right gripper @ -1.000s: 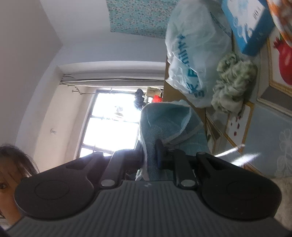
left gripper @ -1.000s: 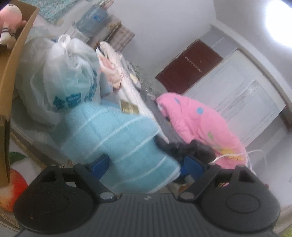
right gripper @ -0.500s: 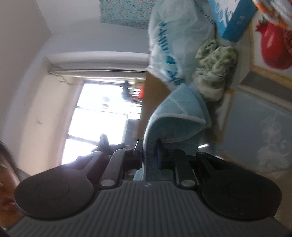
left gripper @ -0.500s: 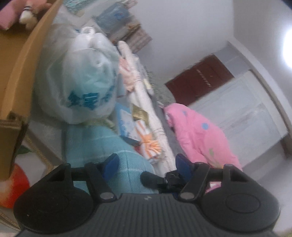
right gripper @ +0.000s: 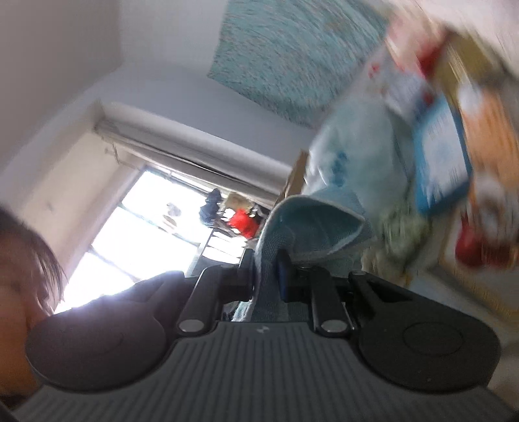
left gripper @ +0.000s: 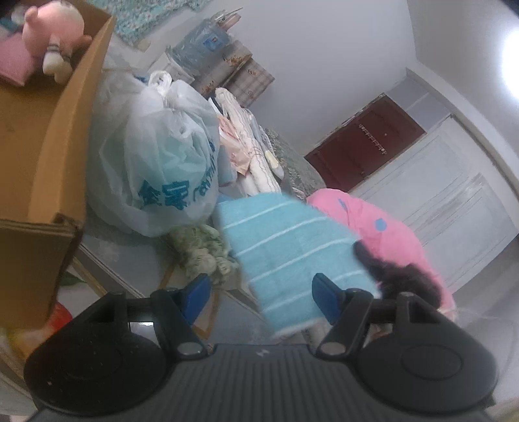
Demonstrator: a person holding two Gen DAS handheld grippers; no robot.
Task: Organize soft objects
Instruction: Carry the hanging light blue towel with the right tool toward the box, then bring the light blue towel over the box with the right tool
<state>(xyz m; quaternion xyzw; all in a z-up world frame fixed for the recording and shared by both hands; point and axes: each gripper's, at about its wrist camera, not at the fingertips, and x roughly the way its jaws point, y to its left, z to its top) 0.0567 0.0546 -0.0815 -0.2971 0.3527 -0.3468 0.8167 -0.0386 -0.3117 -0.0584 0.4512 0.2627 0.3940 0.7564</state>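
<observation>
The cardboard box [left gripper: 61, 136] stands at the left edge, the tied plastic bag [left gripper: 155, 162] just beside it, a crumpled green cloth [left gripper: 202, 250] at the bag's foot. The left hand-held gripper [left gripper: 259, 297] is part open, gripping nothing. The blue striped towel [left gripper: 285, 246] hangs before it, its edge clamped by the closed right hand-held gripper [right gripper: 264, 271]. Right lies a pink blanket [left gripper: 376, 233].

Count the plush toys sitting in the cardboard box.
1: a pink plush toy lies at the top of the cardboard box, far left in the left wrist view. More may be hidden inside.
</observation>
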